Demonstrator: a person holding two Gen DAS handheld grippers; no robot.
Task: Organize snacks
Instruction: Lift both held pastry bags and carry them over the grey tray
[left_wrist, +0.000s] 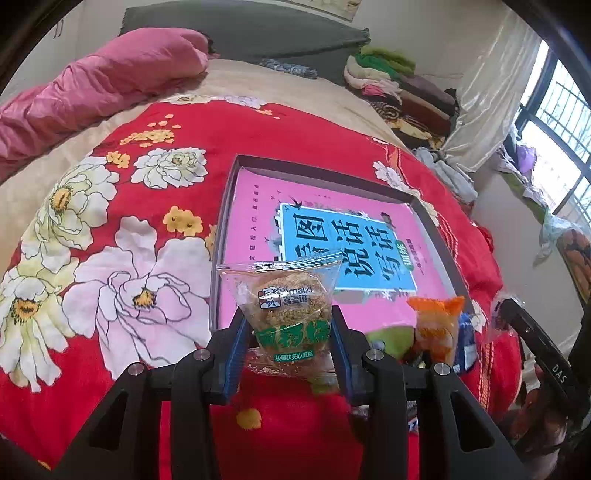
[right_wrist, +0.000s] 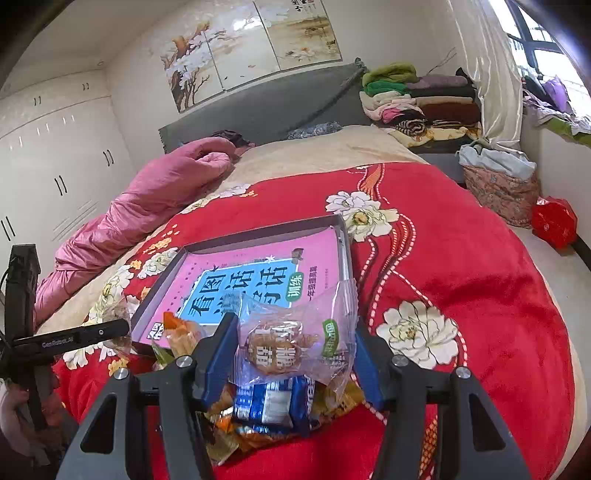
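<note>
Snacks on red floral bedspread (right_wrist: 461, 258), heaped beside shallow box (left_wrist: 236, 192) holding a pink book (left_wrist: 251, 221). Left gripper (left_wrist: 288, 332) fingers clamped on chestnut cake packet (left_wrist: 284, 295), held upright at box's near edge. Right gripper (right_wrist: 291, 347) fingers pinch clear-wrapped pastry (right_wrist: 291, 339) above blue packet (right_wrist: 273, 402) in the heap.
</note>
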